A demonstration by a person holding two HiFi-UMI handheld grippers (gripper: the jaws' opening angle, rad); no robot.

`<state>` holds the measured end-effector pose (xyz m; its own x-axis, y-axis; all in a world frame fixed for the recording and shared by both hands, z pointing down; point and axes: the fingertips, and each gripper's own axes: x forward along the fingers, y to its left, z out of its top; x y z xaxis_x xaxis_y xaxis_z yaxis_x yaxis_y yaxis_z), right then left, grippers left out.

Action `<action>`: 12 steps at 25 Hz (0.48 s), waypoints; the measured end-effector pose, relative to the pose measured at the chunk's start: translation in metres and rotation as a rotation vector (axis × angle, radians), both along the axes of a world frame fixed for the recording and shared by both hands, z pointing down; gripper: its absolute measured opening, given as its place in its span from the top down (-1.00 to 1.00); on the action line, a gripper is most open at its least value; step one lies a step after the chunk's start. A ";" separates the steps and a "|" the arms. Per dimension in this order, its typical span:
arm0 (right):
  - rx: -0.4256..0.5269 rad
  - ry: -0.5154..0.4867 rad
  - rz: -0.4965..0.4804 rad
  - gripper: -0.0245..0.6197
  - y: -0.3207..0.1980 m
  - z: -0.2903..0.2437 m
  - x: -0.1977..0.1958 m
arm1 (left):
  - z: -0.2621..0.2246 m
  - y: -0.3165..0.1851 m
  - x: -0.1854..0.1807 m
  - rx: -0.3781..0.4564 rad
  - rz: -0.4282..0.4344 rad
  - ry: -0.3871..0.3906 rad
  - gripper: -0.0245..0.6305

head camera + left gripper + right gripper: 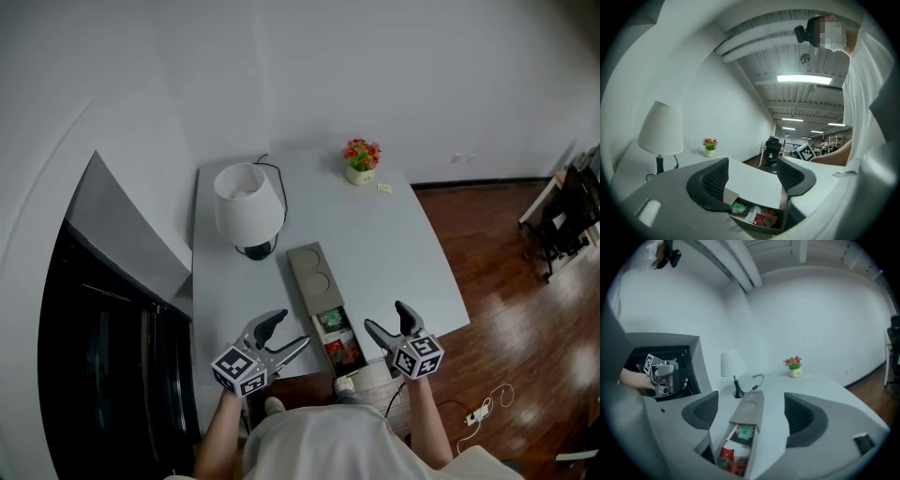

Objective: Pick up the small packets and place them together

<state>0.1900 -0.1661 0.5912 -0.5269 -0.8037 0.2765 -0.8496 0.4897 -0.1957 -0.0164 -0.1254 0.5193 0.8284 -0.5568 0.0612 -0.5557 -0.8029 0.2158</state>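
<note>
1. Left gripper (752, 177): jaws spread, nothing between the pads. It is held about level at the near edge of the table (403, 244).
2. Right gripper (752, 412): jaws spread wide and empty, nose tilted slightly down.
3. A long grey box (312, 274) lies on the table between the two grippers and runs away from them. A lid with two round recesses covers its far half; the near half is open.
4. The small packets are all in that open half. The green packet (744, 432) is at the end farther from the grippers, and the red packets (727, 454) are at the end nearest them.
5. In the right gripper view the packets sit low between the jaws, just past the tips, untouched.
6. In the left gripper view the open compartment is below the jaws, nearer the right-hand one. No contact there either.
7. Ahead of the left gripper, beyond the box: a white lamp (246, 204) with a dark base and cable.
8. Far end of the table, ahead of the right gripper: a flower pot (361, 161), with a small yellow note (384, 187) just beside it.
9. Outboard of the left gripper: a dark cabinet (103, 356).
</note>
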 end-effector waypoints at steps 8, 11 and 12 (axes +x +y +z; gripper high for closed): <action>0.358 0.049 -0.321 -0.47 0.002 -0.101 -0.088 | -0.008 -0.009 -0.024 0.059 -0.100 -0.033 -0.08; 0.366 0.022 -0.400 -0.42 0.003 -0.110 -0.109 | -0.011 -0.011 -0.027 0.075 -0.104 -0.030 -0.08; 0.363 0.014 -0.426 -0.40 0.005 -0.110 -0.115 | -0.012 -0.011 -0.028 0.081 -0.102 -0.036 -0.08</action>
